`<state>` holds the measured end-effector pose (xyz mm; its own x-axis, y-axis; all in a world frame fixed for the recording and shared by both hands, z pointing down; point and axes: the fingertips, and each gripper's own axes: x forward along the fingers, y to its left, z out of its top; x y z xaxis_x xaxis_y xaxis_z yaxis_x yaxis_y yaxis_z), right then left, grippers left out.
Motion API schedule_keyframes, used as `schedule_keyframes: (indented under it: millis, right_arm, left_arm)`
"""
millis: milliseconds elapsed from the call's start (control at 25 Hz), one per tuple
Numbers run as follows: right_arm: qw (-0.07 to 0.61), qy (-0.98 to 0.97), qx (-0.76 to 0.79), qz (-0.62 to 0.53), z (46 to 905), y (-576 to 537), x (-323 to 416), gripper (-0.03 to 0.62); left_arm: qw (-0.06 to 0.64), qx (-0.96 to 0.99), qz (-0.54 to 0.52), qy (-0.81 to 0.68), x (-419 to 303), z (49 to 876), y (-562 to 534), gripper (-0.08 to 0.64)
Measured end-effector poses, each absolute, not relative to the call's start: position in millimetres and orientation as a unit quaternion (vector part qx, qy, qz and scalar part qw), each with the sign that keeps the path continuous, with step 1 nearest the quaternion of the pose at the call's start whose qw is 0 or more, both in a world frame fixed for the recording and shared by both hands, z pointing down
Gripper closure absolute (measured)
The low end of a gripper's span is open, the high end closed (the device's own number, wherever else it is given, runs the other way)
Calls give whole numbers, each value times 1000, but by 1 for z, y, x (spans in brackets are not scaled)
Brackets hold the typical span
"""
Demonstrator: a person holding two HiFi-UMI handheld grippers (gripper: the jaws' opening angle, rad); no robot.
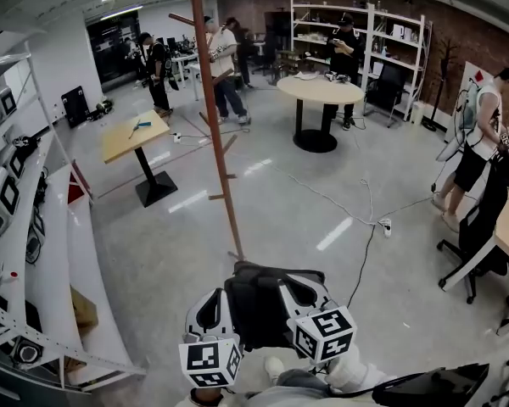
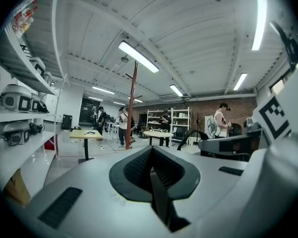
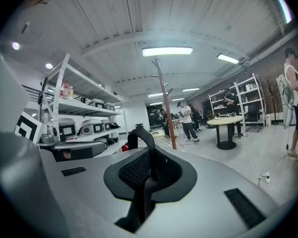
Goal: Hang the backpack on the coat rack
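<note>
The rack (image 1: 214, 113) is straight ahead of you. In the head view its pole stands upright on the floor (image 1: 170, 244). The base is at lower centre, just above the backpack (image 1: 254, 308), and the pole runs up to the top edge, leaning slightly left in the frame. The long axis is vertical, and short pegs slant off it at several heights. The lowest peg (image 1: 216, 197) is at mid-frame.

You hold the backpack between the two tools at the bottom centre. The left gripper (image 2: 151, 158) has its jaws together on a dark strap (image 2: 161, 202) that runs back toward the camera. The right gripper (image 3: 149, 157) is also clamped on a strap, and a loop of it stands up above the jaws.

The rack sits left of centre in the left gripper view and a little right of centre in the right gripper view. Neither hand looks clearly nearer. The loop at your right is probably the part to carry up and over a peg.

The floor is smooth grey concrete and bare up to the base. A cable (image 1: 322, 197) trails across the right half. Shelves (image 1: 34, 227) line the left edge, and tables and people stand well beyond the rack.
</note>
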<state>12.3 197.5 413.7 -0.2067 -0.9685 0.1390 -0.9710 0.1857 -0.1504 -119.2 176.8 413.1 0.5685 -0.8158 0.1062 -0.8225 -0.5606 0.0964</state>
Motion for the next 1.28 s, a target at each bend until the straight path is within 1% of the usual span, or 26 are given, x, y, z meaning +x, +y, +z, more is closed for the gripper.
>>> schedule_keyframes:
  millis: [760, 1280]
  right_arm:
    - [16, -795, 596, 113, 417, 69, 38, 568]
    - [14, -788, 602, 125, 425, 27, 60, 568]
  left_arm:
    - [73, 874, 30, -479, -79, 415, 51, 557]
    - [85, 864, 33, -495, -78, 422, 14, 557]
